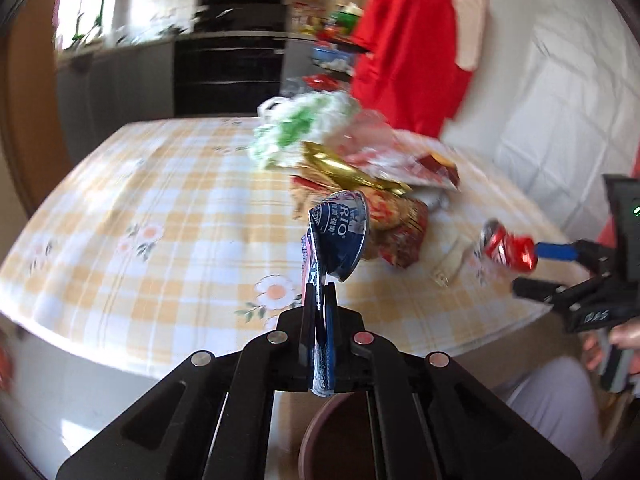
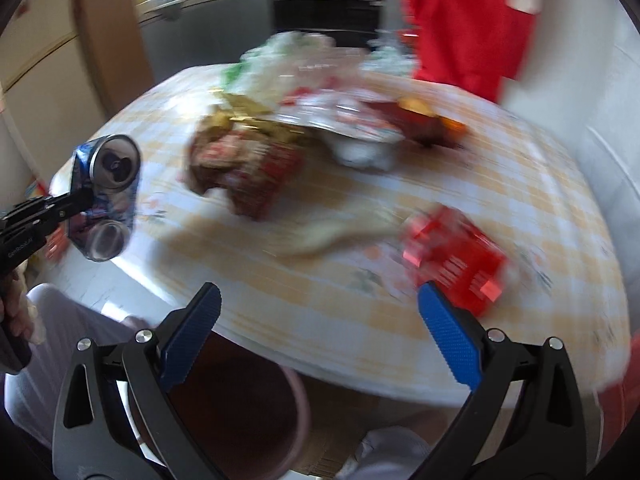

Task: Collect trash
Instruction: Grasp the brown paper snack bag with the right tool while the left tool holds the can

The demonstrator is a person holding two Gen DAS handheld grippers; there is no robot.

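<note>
From my left wrist view, the left gripper (image 1: 320,292) is clamped tight on a crushed blue RIO can (image 1: 340,236), held above the checked tablecloth (image 1: 160,220); the brown bin (image 1: 336,436) sits below. The pinch is on a thin folded edge, so I judge it could slip out short of the bin.

From my right wrist view, the right gripper (image 2: 320,332) is spread wide and empty, with the crushed red can (image 2: 456,260) just beyond its right finger. The blur suggests speed; I might knock it off the table.

Two crushed drink cans: one flattened blue aluminium can (image 1: 340,236) and one crumpled red aluminium can (image 2: 454,260). One pink-rimmed round bin (image 2: 296,392), one hanging red cloth garment (image 1: 408,40) (the blurred wrappers defy counting).
</note>
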